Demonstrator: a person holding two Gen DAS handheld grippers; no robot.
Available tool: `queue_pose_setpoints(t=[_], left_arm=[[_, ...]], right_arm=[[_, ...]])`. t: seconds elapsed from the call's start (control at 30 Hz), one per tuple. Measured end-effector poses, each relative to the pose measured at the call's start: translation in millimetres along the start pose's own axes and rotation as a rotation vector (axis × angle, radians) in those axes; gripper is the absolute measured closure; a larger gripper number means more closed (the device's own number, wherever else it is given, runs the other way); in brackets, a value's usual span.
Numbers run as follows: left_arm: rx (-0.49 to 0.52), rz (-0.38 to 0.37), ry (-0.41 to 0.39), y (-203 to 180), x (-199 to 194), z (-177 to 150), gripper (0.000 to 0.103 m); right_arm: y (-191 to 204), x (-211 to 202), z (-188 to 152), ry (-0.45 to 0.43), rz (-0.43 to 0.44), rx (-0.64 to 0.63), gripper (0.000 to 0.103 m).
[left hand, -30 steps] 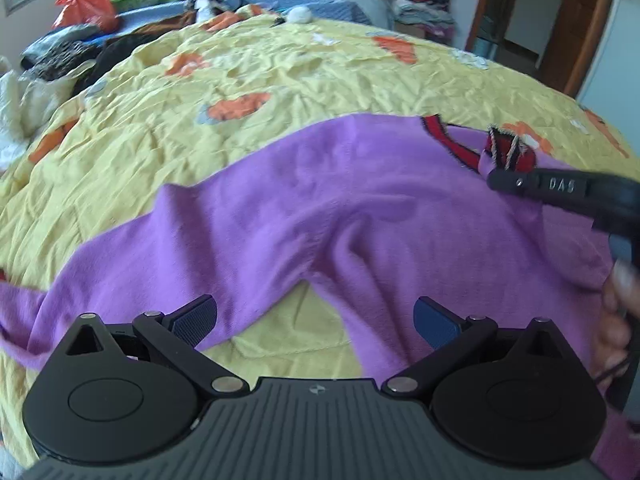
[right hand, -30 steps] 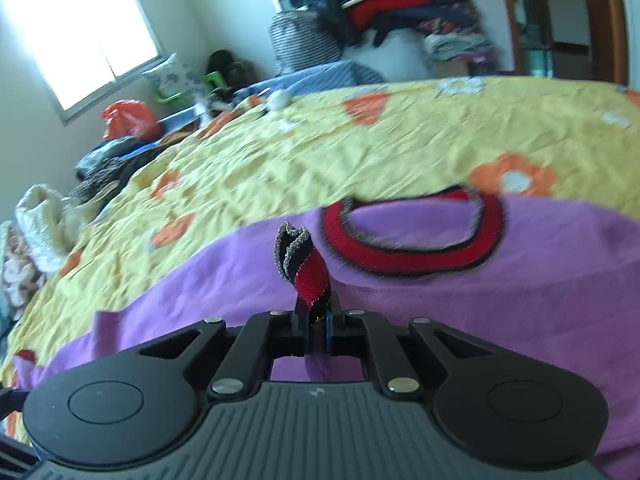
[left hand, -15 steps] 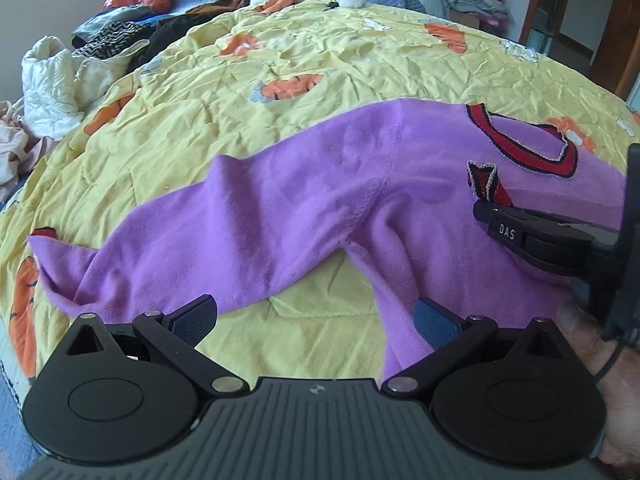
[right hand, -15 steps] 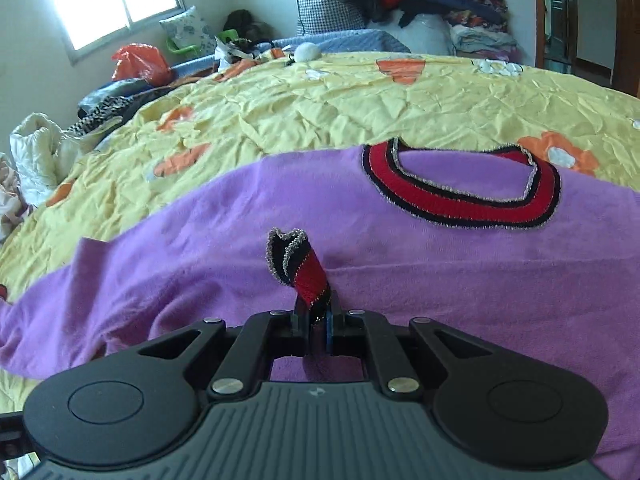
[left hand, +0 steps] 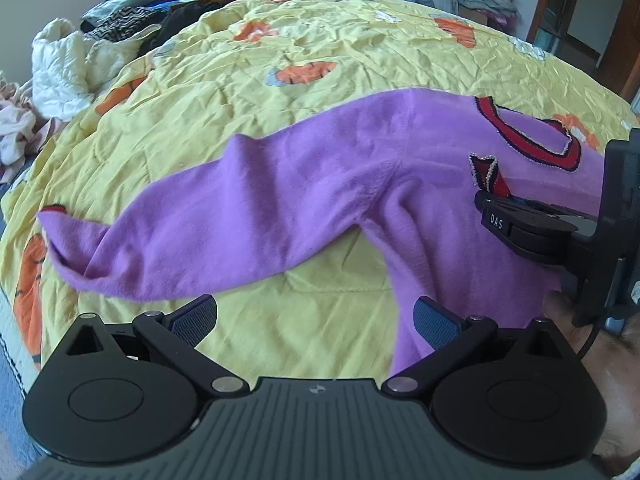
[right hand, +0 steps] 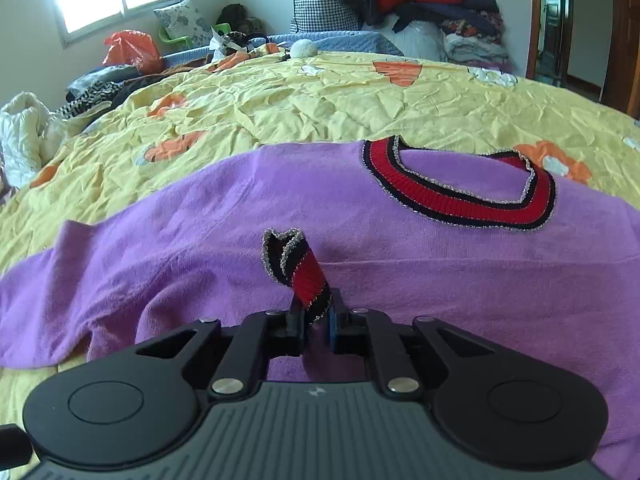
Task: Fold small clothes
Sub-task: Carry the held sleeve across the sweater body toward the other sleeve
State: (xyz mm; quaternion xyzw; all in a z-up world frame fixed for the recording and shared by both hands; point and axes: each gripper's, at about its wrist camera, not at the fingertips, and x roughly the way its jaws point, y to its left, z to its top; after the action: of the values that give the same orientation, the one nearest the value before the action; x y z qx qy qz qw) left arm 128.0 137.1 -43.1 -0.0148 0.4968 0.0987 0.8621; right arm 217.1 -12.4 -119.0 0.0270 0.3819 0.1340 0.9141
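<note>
A purple sweater with a red-and-black collar lies spread on the yellow bed cover. Its left sleeve stretches out flat to the left. The other sleeve is folded over the body. The right gripper holds that sleeve's red-and-black cuff upright just above the chest; its jaws are opening, with the cuff still touching both pads. In the left wrist view the right gripper is at the right, below the collar. My left gripper hangs open and empty over the bare cover below the underarm.
A heap of white and patterned clothes lies along the bed's left edge, with an orange bag behind it. Stacked clothes and a checked bag stand at the far end. A doorway is at the right. A hand holds the right gripper.
The right gripper has carried the cuff lower and further over the sweater body, and its jaws have parted slightly. The left gripper's view has tilted, so more of the outstretched sleeve shows.
</note>
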Motion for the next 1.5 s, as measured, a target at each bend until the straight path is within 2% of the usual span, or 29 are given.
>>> queue_pose_setpoints(t=[0.07,0.1,0.13,0.17,0.2,0.3,0.4,0.47,0.5,0.57,0.63,0.67,0.73,0.77,0.83,0.93,1.03,1.07,1.1,1.13,1.17,1.2,1.27,1.4,1.47,1.5], left_arm=[[-0.017,-0.005,-0.004,8,-1,-5,0.000],[-0.028,-0.007,-0.008,13,-1,-8,0.000],[-0.042,-0.011,-0.013,20,0,-11,0.000],[-0.063,-0.009,-0.021,28,0,-14,0.000],[-0.090,-0.005,-0.036,38,0,-17,0.000],[-0.221,-0.010,-0.104,79,-3,-28,0.000],[-0.379,-0.105,-0.223,125,-6,-45,0.000],[-0.484,-0.170,-0.280,153,-4,-56,0.000],[-0.528,-0.174,-0.276,163,-1,-58,0.000],[-0.579,-0.149,-0.250,181,5,-60,0.000],[-0.585,-0.126,-0.238,193,5,-62,0.000],[-0.598,-0.120,-0.236,198,4,-63,0.000],[-0.635,-0.133,-0.222,207,5,-65,0.000],[-0.649,-0.140,-0.216,211,5,-67,0.000],[-0.641,-0.148,-0.212,213,2,-70,0.000],[-0.569,-0.130,-0.199,198,5,-66,0.000],[-0.544,-0.147,-0.144,182,18,-62,0.000],[-0.551,-0.160,-0.125,179,21,-61,0.000],[-0.561,-0.178,-0.115,177,23,-61,0.000],[-0.570,-0.194,-0.111,175,23,-62,0.000],[-0.573,-0.201,-0.109,173,23,-61,0.000],[-0.570,-0.202,-0.103,171,22,-60,0.000],[-0.545,-0.198,-0.111,170,18,-59,0.000],[-0.478,-0.160,-0.126,167,17,-54,0.000],[-0.460,-0.147,-0.109,166,21,-52,0.000],[-0.455,-0.146,-0.103,165,22,-51,0.000]], right_arm=[[4,-2,-1,-0.001,0.016,-0.020,0.078],[5,-5,-2,-0.001,0.026,-0.023,0.064],[7,-8,-3,-0.003,0.029,-0.029,0.042],[8,-14,-5,-0.018,0.036,-0.040,0.033],[7,-21,-7,-0.039,0.046,-0.052,0.028],[-6,-35,-13,-0.091,0.003,-0.043,0.028],[-28,-32,-11,-0.092,-0.049,-0.012,0.029],[-35,-22,-7,-0.081,-0.045,-0.005,0.033],[-34,-16,-5,-0.078,-0.043,-0.002,0.036],[-22,-8,-4,-0.078,-0.042,-0.022,0.035],[4,-1,-7,-0.026,0.051,-0.111,0.035],[15,-4,-9,-0.037,0.067,-0.146,0.034],[9,-16,-7,-0.074,0.176,-0.068,0.036],[2,-25,-6,-0.105,0.163,-0.026,0.036],[-5,-42,-11,-0.139,0.049,-0.060,0.034],[-2,-48,-23,-0.130,0.011,-0.231,0.035],[19,-41,-33,-0.161,-0.004,-0.397,0.038],[28,-34,-33,-0.161,-0.002,-0.443,0.043],[38,-22,-33,-0.134,-0.017,-0.496,0.058],[43,-15,-34,-0.115,-0.026,-0.520,0.082],[45,-9,-32,-0.112,-0.029,-0.517,0.092],[44,-8,-28,-0.127,-0.028,-0.487,0.094],[41,-20,-15,-0.174,-0.014,-0.417,0.095],[40,-45,10,-0.220,0.080,-0.304,0.095],[46,-37,14,-0.204,0.087,-0.263,0.095],[52,-24,13,-0.156,0.077,-0.264,0.093]])
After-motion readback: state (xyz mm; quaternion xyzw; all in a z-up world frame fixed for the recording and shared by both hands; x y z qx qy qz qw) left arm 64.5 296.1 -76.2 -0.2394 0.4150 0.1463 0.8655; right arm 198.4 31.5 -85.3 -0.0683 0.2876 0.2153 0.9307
